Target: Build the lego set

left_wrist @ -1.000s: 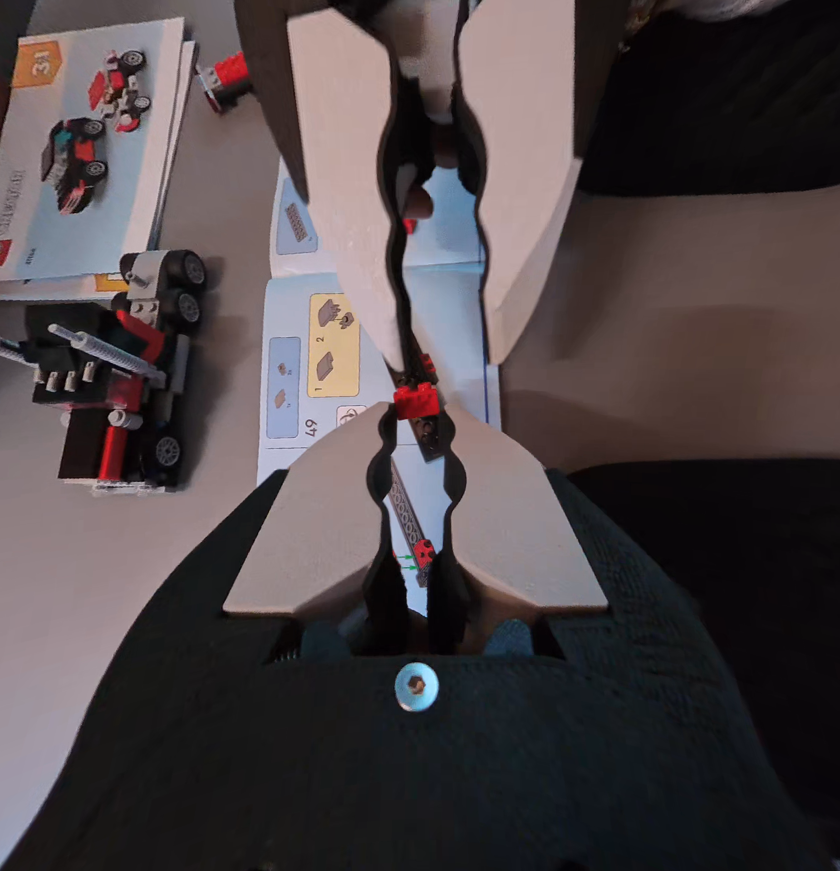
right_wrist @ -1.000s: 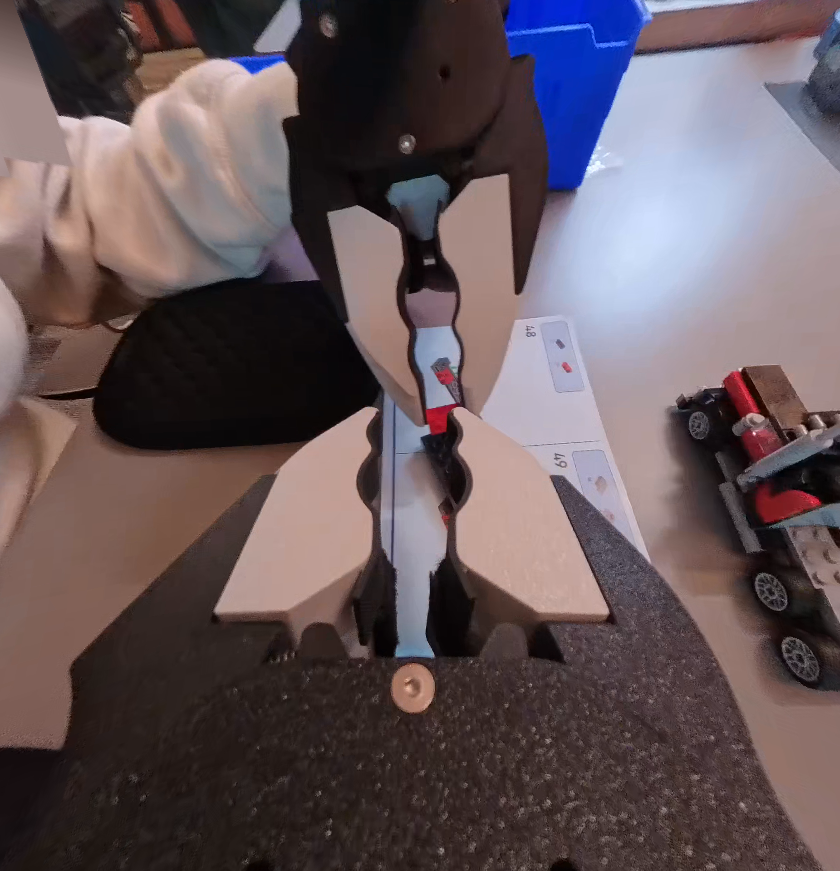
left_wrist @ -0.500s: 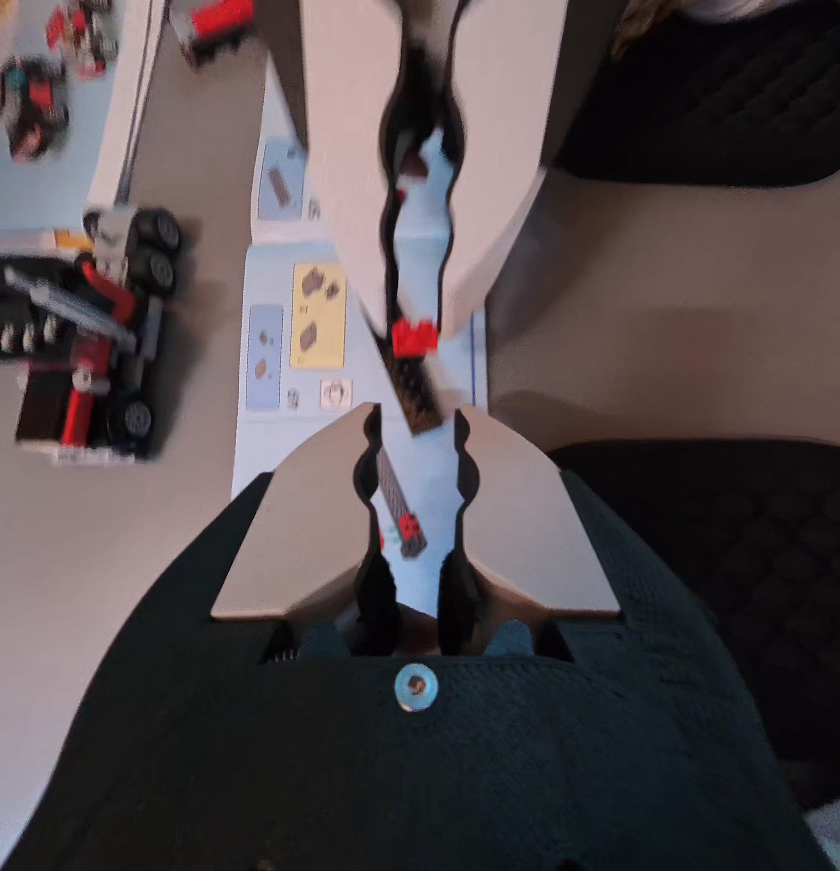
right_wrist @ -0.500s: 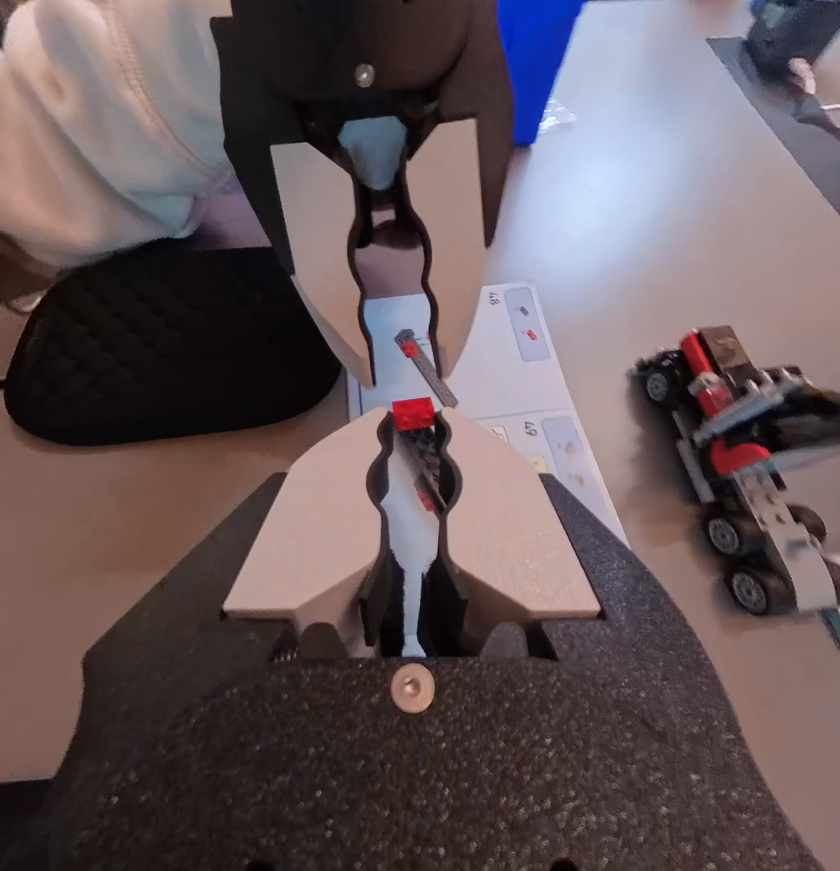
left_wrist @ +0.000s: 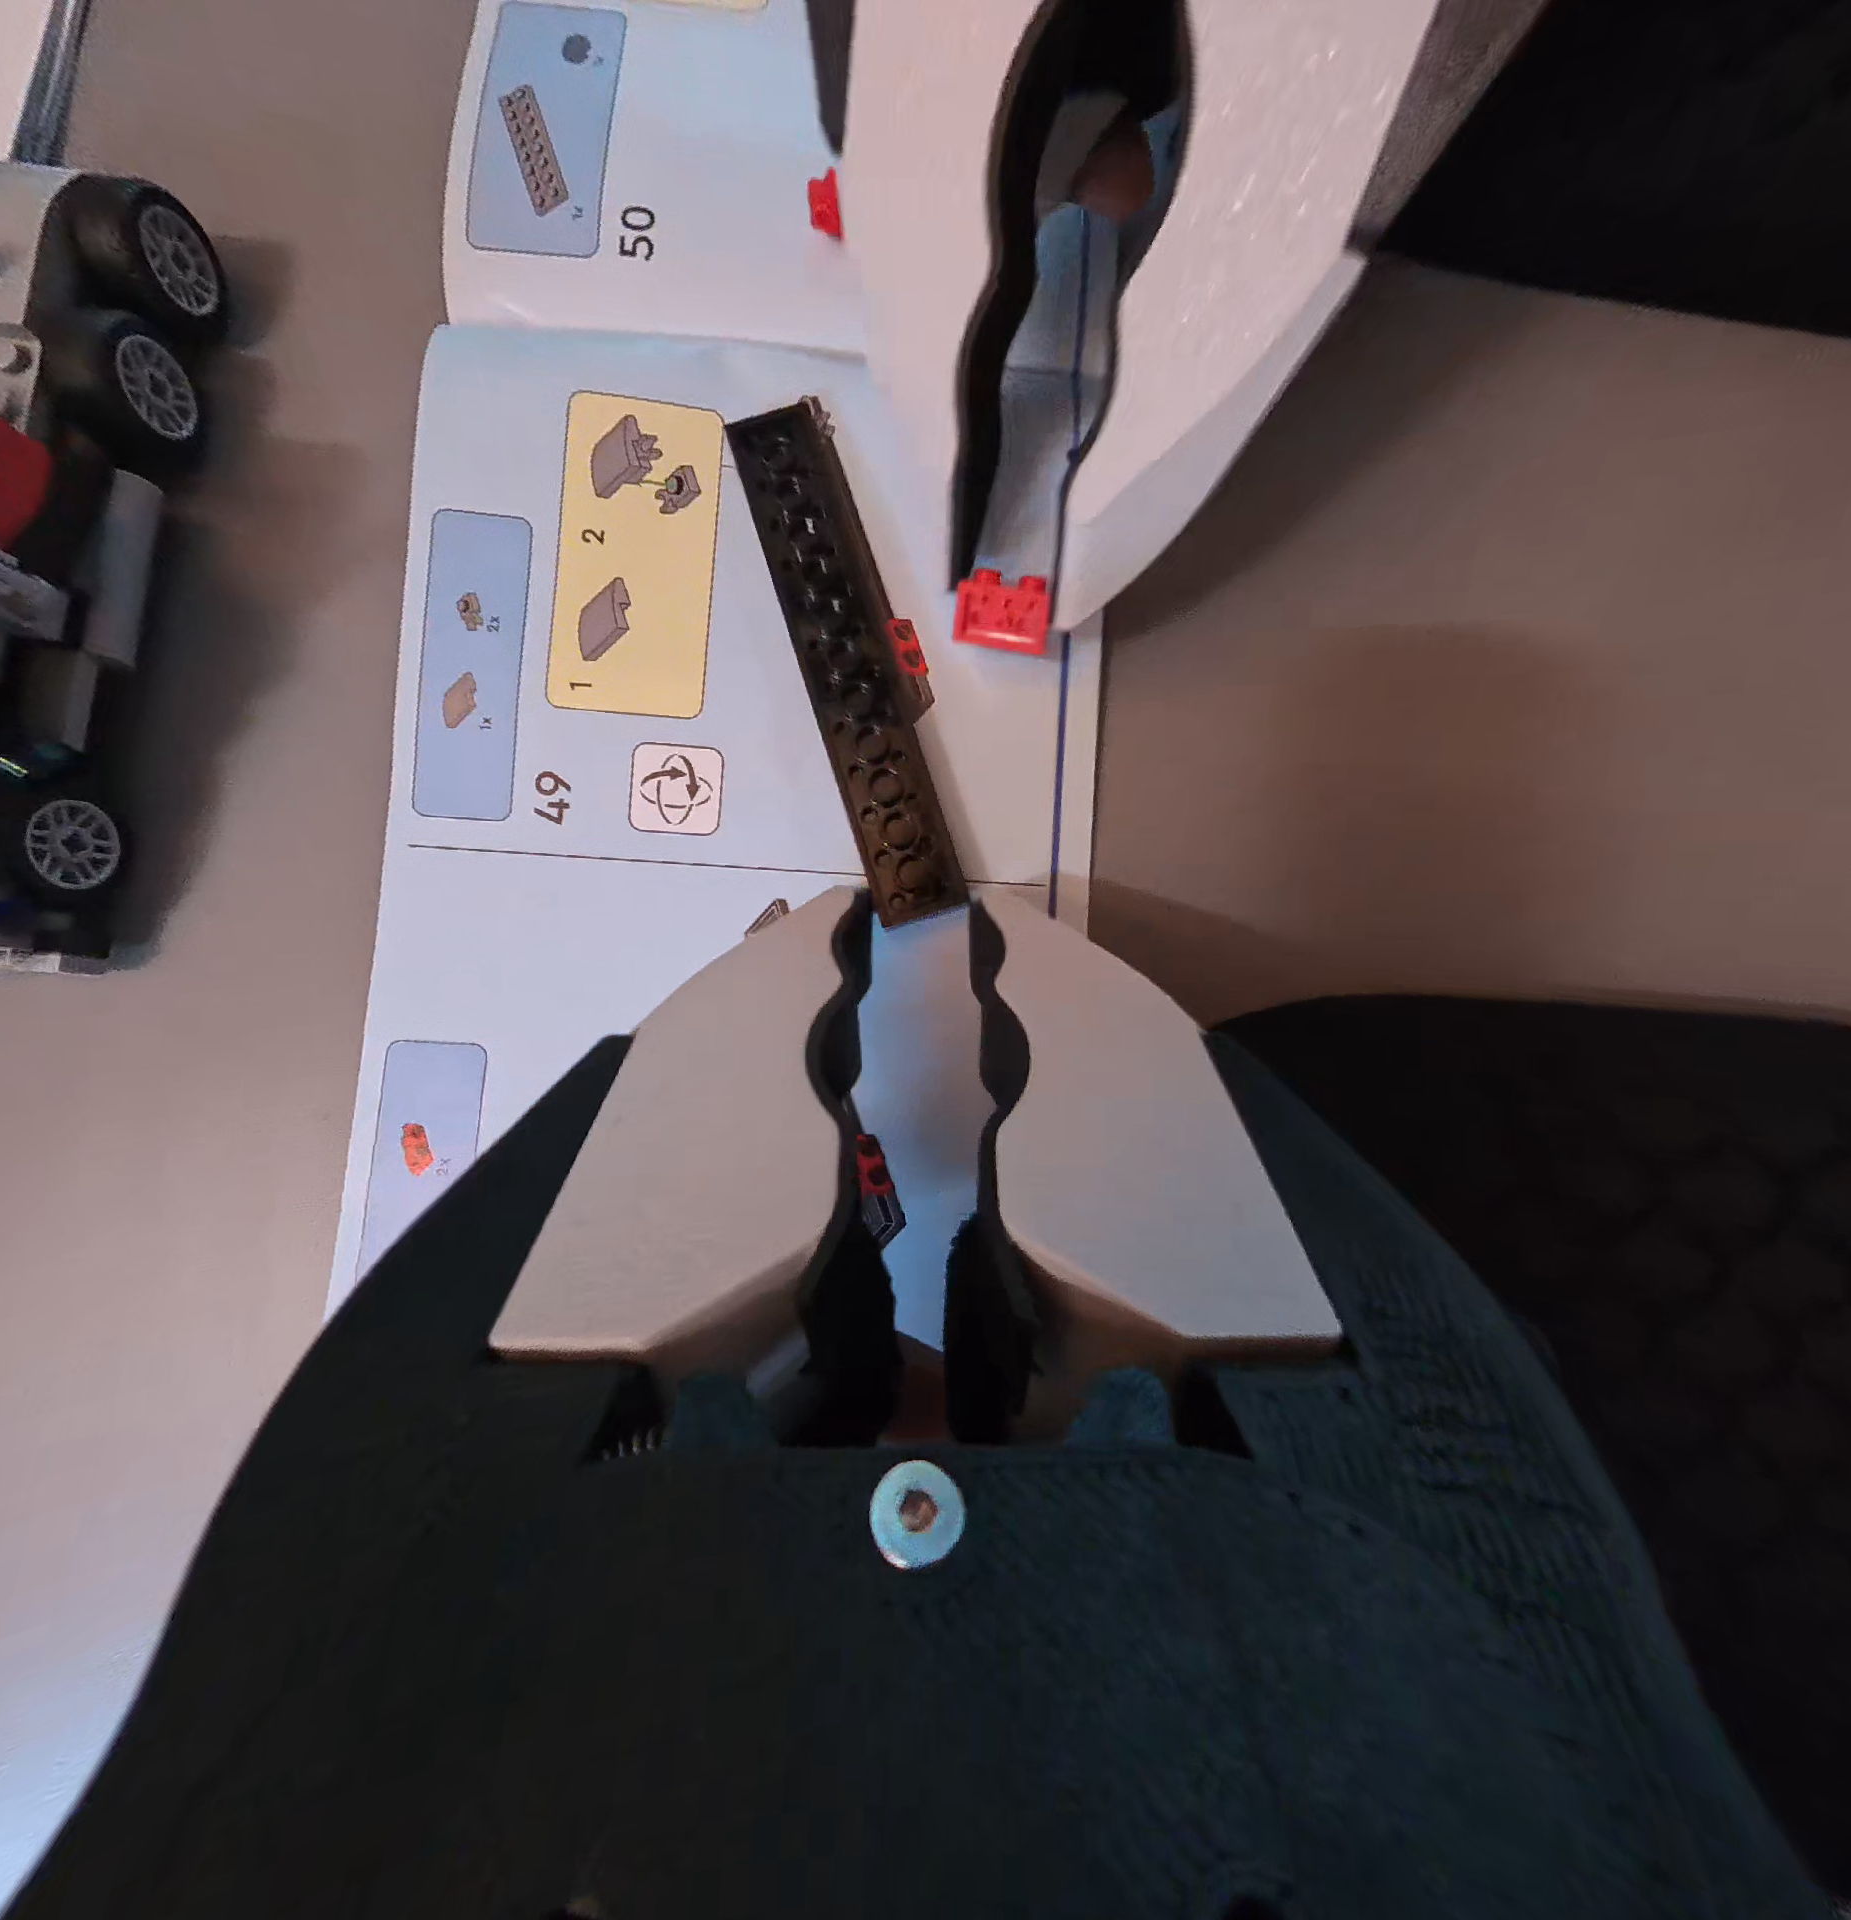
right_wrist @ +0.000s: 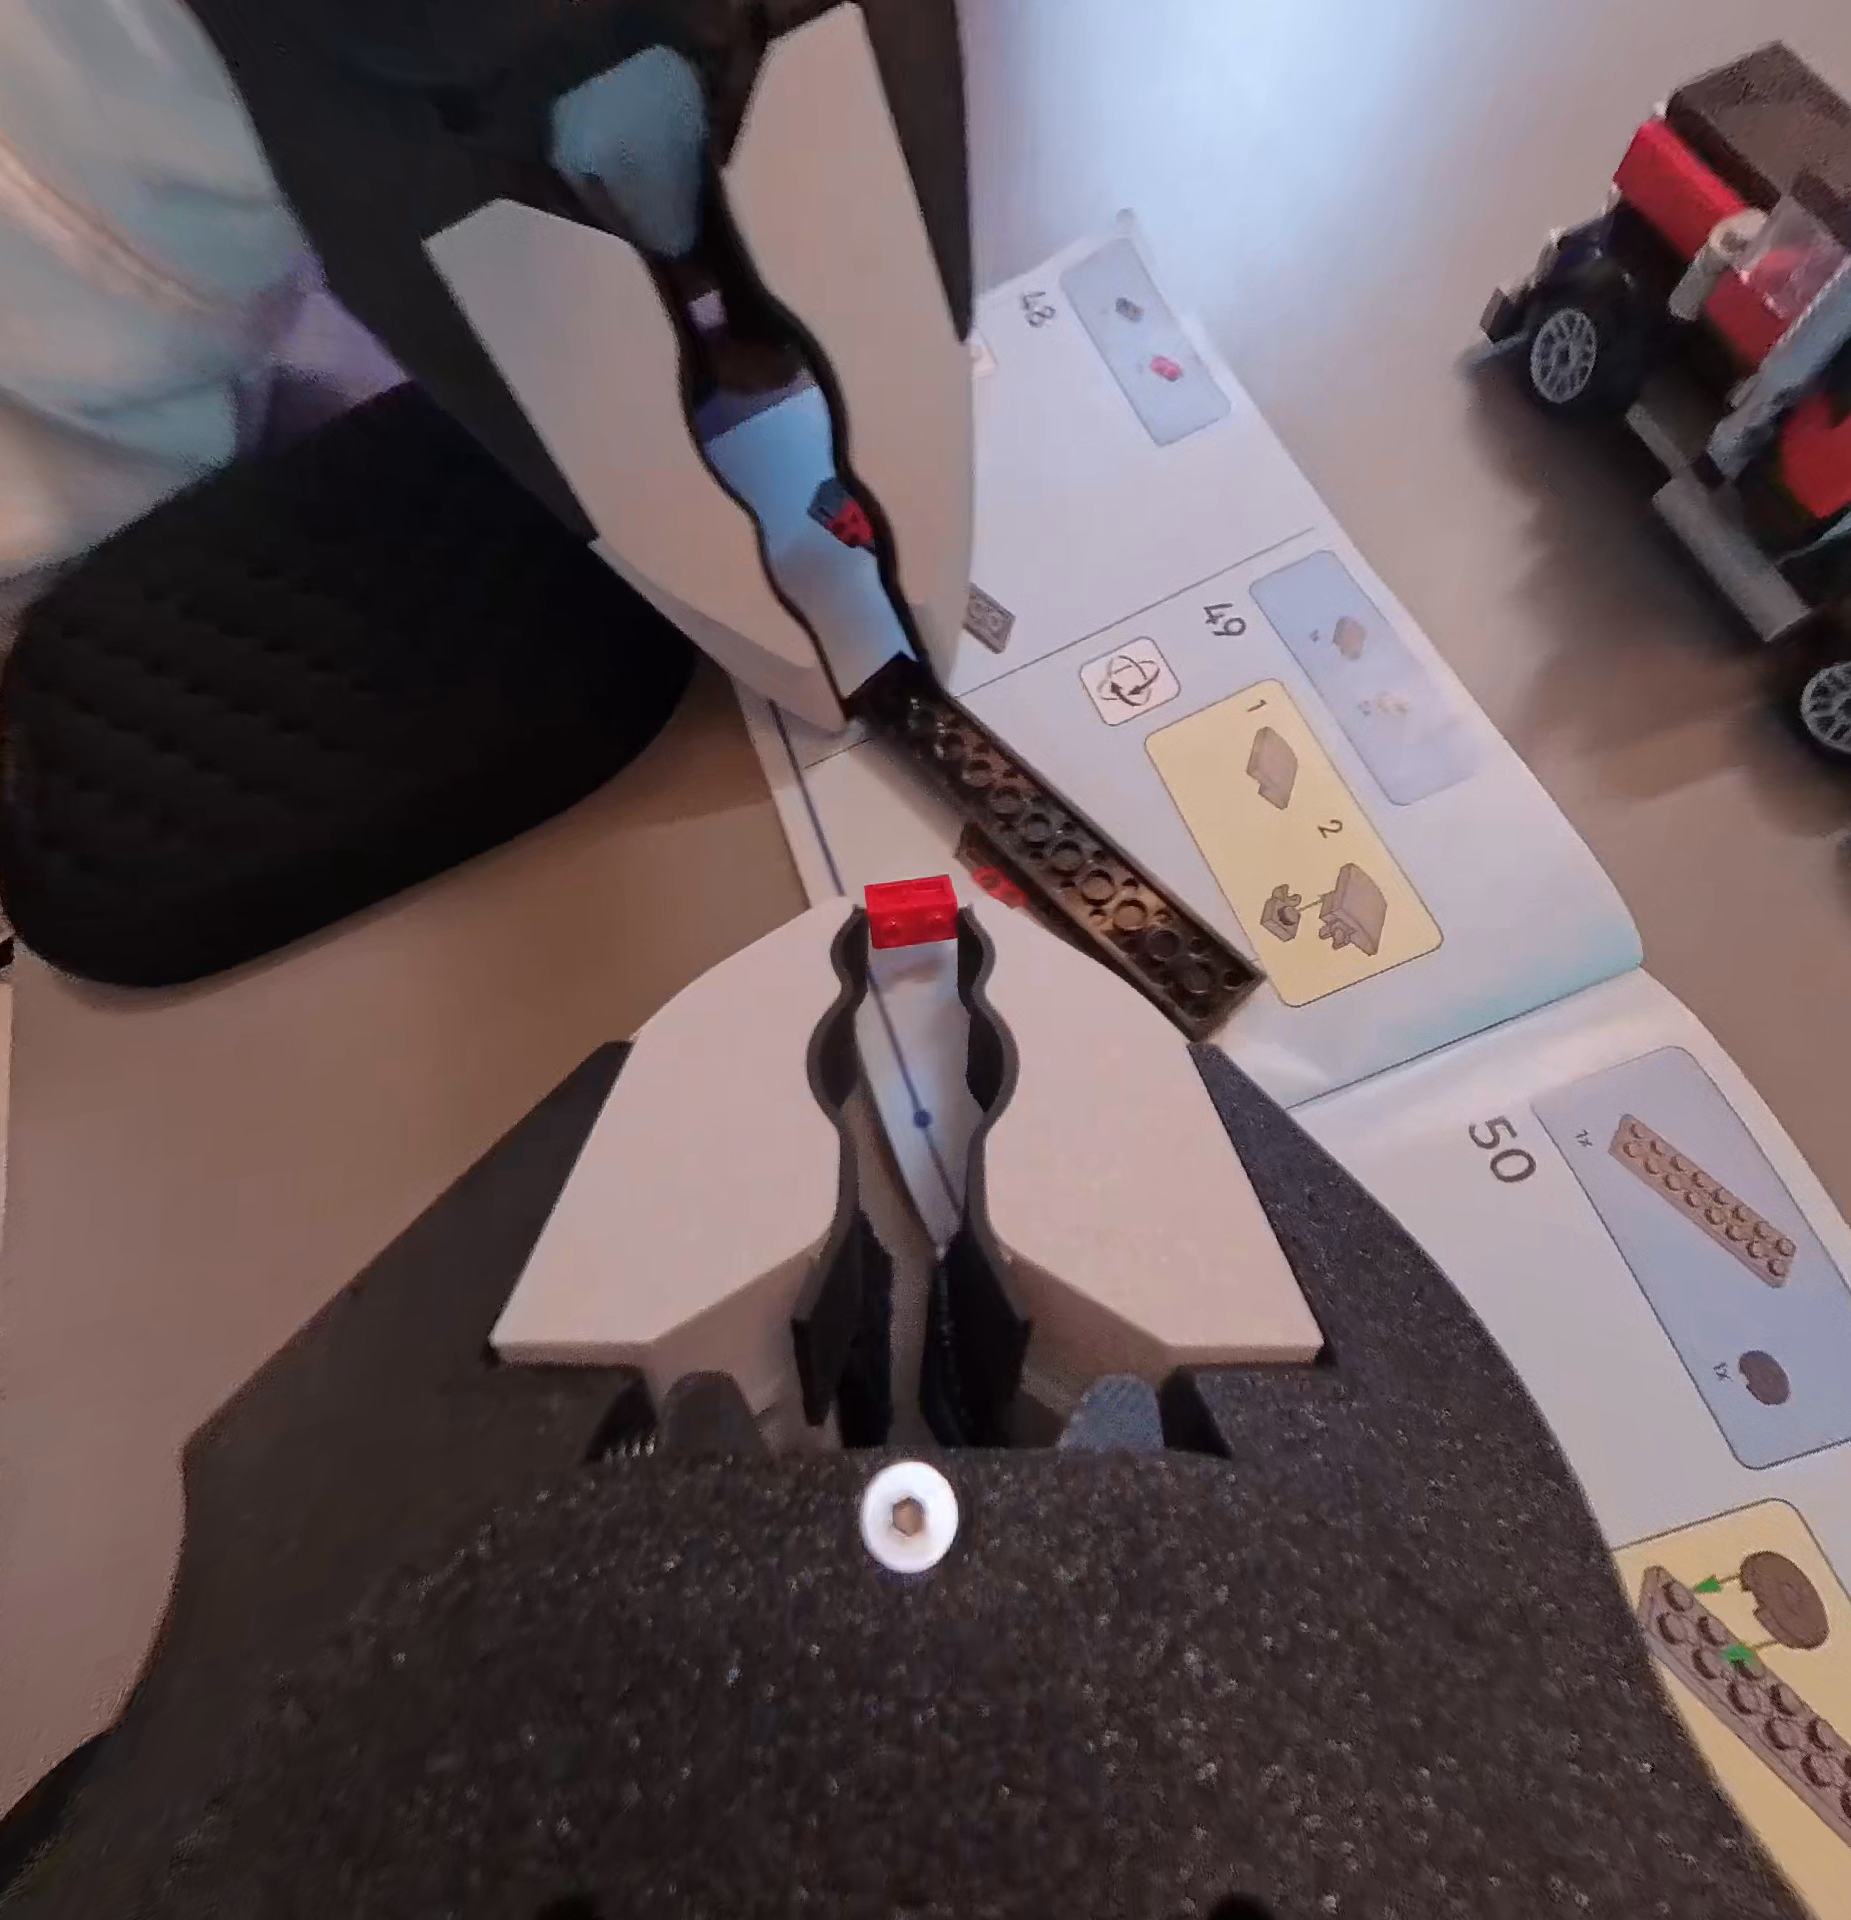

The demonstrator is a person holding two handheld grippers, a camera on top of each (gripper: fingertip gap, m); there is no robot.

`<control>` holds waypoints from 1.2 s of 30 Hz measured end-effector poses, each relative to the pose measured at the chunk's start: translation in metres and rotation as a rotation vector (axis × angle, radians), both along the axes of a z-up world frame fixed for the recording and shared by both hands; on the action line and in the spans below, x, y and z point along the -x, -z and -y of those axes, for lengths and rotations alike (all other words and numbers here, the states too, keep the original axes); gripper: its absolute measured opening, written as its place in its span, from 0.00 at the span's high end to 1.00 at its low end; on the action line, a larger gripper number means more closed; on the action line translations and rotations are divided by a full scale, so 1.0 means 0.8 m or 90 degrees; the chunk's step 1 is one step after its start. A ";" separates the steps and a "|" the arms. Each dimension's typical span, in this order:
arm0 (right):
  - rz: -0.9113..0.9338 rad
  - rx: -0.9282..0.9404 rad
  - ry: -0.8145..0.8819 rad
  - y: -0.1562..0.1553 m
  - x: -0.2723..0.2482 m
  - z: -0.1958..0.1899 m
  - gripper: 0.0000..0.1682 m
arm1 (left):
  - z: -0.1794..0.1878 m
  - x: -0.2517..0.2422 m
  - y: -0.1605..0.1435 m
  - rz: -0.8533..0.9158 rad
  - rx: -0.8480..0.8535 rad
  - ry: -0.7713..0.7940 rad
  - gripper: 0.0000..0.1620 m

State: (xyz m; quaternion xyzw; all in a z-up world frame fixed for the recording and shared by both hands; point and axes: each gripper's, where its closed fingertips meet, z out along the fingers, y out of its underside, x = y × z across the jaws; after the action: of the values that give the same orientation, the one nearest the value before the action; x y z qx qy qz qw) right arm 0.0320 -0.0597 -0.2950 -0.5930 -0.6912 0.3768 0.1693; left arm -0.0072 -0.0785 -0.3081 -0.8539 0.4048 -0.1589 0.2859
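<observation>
My left gripper (left_wrist: pixel 919 906) is shut on the near end of a long black plate (left_wrist: pixel 838 644), which slants away over the open instruction booklet (left_wrist: pixel 547 987). A small red piece (left_wrist: pixel 905 644) is fixed to the plate's edge. My right gripper (right_wrist: pixel 910 920) is shut on a small red brick (right_wrist: pixel 908 912) at its fingertips. In the left wrist view the red brick (left_wrist: pixel 999 613) hangs just right of the plate's middle, apart from it. In the right wrist view the plate (right_wrist: pixel 1056 842) runs from the left gripper (right_wrist: pixel 890 691) toward the lower right.
A built black and red truck model (left_wrist: pixel 69 520) stands left of the booklet and shows at the upper right in the right wrist view (right_wrist: pixel 1731 364). Black padded mats (left_wrist: pixel 1575 1247) (right_wrist: pixel 329 675) lie beside the booklet (right_wrist: pixel 1368 987). A white sleeve (right_wrist: pixel 90 260) is behind the left gripper. My right fingertips sit around 5 centimetres from my left ones.
The black plate has passed from my right gripper to my left, which opened and then shut on its end. The right gripper kept the red brick and drew back. Both cameras moved closer to the booklet.
</observation>
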 end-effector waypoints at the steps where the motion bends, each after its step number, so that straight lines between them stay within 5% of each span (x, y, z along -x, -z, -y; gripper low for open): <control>1: 0.009 -0.005 0.008 0.003 0.002 -0.005 0.90 | 0.000 -0.001 0.000 -0.001 0.001 -0.004 0.89; 10: 0.022 -0.036 0.043 0.008 0.011 -0.030 0.90 | -0.007 -0.012 -0.002 0.059 0.021 -0.131 0.89; 11: 0.019 -0.041 0.047 0.007 0.011 -0.032 0.90 | -0.007 -0.016 -0.003 0.061 0.023 -0.131 0.97; 15: 0.008 -0.035 0.076 -0.002 0.001 -0.038 0.90 | -0.001 -0.019 -0.009 0.051 0.039 -0.111 0.83; 25: -0.131 0.011 0.172 -0.039 0.010 -0.023 0.90 | -0.026 0.119 -0.167 0.251 -0.270 -0.271 0.85; 36: -0.096 -0.017 0.177 -0.027 0.013 -0.018 0.90 | -0.034 0.097 -0.122 0.318 -0.234 -0.257 0.87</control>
State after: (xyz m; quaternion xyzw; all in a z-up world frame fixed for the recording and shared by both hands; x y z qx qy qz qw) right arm 0.0219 -0.0450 -0.2738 -0.6505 -0.5928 0.3842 0.2789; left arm -0.0847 -0.0509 -0.2105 -0.7859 0.1677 -0.2272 0.5501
